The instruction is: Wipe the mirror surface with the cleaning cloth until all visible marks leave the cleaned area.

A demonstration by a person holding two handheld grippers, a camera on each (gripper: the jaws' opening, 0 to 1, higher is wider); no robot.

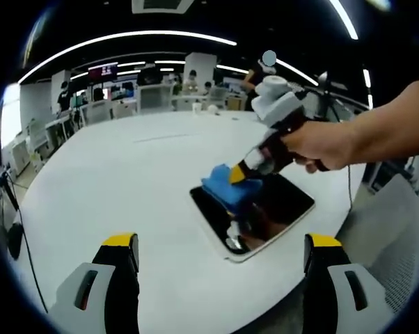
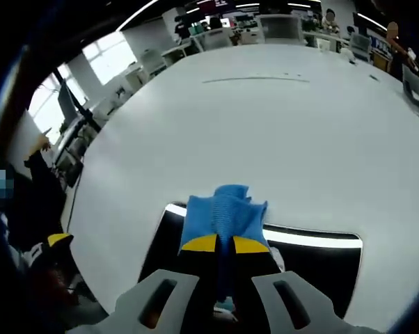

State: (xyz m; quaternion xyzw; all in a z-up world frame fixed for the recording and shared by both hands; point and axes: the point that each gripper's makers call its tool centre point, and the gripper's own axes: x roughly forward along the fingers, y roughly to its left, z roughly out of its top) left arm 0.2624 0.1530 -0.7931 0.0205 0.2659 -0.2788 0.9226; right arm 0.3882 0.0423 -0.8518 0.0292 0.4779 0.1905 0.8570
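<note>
In the left gripper view, the mirror (image 1: 255, 216) is seen at centre right on the white table (image 1: 112, 174), a dark rounded rectangle whose long axis is turned diagonally towards the upper right. A blue cloth (image 1: 227, 186) (crumpled) is pressed on its upper-left end by the right gripper (image 1: 239, 174), whose jaws are closed on it. The left gripper (image 1: 220, 254) is held wide apart below the mirror.

In the right gripper view, the cloth (image 2: 223, 216) is clamped above the jaws, at the mirror's (image 2: 314, 261) upper edge.

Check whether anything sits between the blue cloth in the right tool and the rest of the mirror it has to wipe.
Nothing visible does. The right tool is shut on the blue cleaning cloth, which rests on one edge of the dark rectangular mirror. The glass ahead carries only reflections, and the white table around it holds nothing near the mirror.
</note>
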